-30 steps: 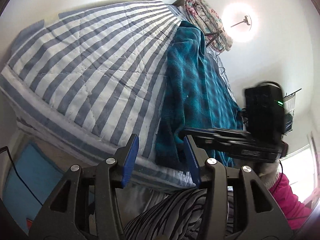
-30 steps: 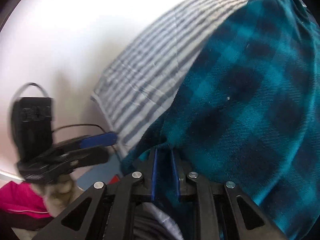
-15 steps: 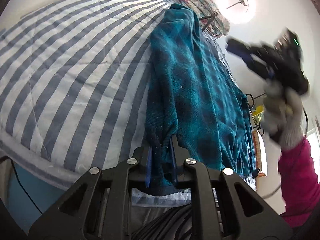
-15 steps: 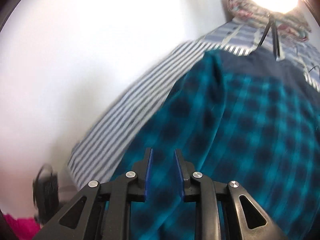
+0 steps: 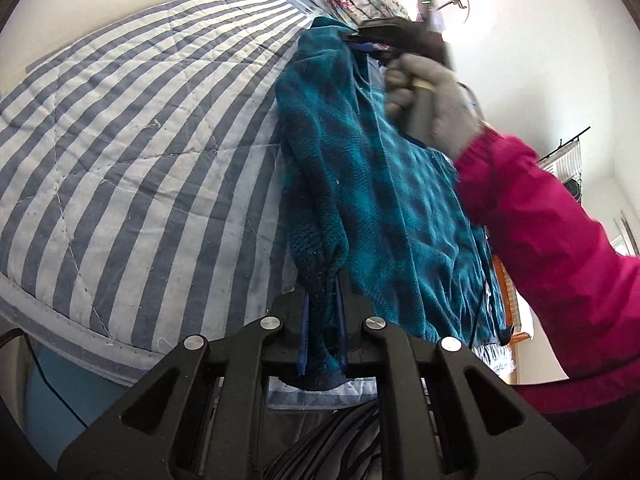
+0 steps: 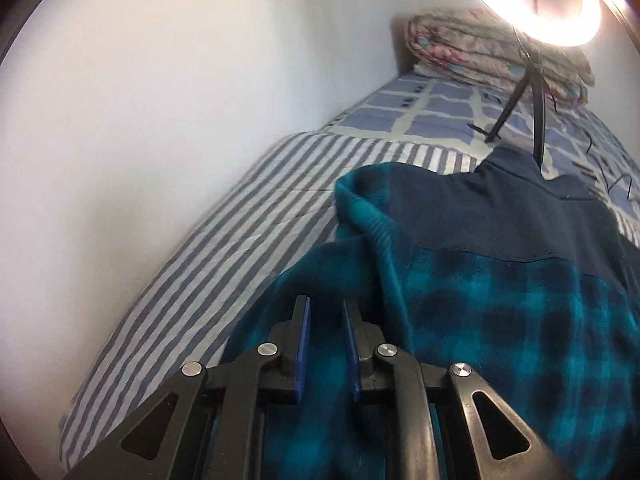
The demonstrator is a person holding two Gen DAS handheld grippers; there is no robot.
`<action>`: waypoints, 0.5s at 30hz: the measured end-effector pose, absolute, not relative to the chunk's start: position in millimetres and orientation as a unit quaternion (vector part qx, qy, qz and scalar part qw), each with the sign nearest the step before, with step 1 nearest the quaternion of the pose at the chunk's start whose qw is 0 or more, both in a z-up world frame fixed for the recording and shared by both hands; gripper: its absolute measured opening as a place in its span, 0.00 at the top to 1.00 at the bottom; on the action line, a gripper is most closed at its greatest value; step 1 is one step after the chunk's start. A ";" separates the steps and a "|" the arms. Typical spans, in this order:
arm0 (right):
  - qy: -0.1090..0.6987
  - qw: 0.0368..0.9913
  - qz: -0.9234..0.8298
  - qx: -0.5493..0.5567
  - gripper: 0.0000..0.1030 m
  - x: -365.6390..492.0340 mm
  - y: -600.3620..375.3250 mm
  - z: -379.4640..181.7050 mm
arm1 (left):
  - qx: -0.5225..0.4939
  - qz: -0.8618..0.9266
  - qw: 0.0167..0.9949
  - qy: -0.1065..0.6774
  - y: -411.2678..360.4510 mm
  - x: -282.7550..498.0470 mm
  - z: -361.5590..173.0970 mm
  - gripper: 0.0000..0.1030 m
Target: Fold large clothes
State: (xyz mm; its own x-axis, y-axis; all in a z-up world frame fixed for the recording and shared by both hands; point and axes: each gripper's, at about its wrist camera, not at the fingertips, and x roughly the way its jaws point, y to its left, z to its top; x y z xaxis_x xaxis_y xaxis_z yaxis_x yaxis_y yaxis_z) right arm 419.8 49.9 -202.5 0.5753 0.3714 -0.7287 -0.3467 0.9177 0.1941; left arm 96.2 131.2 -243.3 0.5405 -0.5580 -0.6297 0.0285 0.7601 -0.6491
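Teal plaid fleece on a striped bed, with one gripper clamped on its hem and the other above it.

The teal plaid fleece garment lies along the right part of the striped quilt that covers the bed, from the lower centre of the left wrist view up to the top centre. The left gripper has just been closing, and its blue fingers now pinch a bunched edge of the garment at the lower centre. The right gripper has narrowed its fingers a little; they stand slightly apart over the fleece and I see no cloth between them. In the left wrist view a gloved hand with a pink sleeve holds it at the upper right. A folded floral blanket rests at the head of the bed. No container is visible.
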 end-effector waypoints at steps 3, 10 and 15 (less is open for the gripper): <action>0.455 0.867 0.198 0.047 0.85 442.9 54.8 -230.3 | -0.297 -0.182 0.826 0.443 131.4 95.3 -241.5 0.92; 0.470 0.855 0.206 0.069 0.82 438.3 46.2 -218.9 | -0.287 -0.196 0.835 0.426 128.0 92.2 -228.8 0.92; 0.480 0.842 0.241 0.054 0.69 405.1 41.1 -188.7 | -0.306 -0.186 0.830 0.427 132.6 88.3 -229.2 0.87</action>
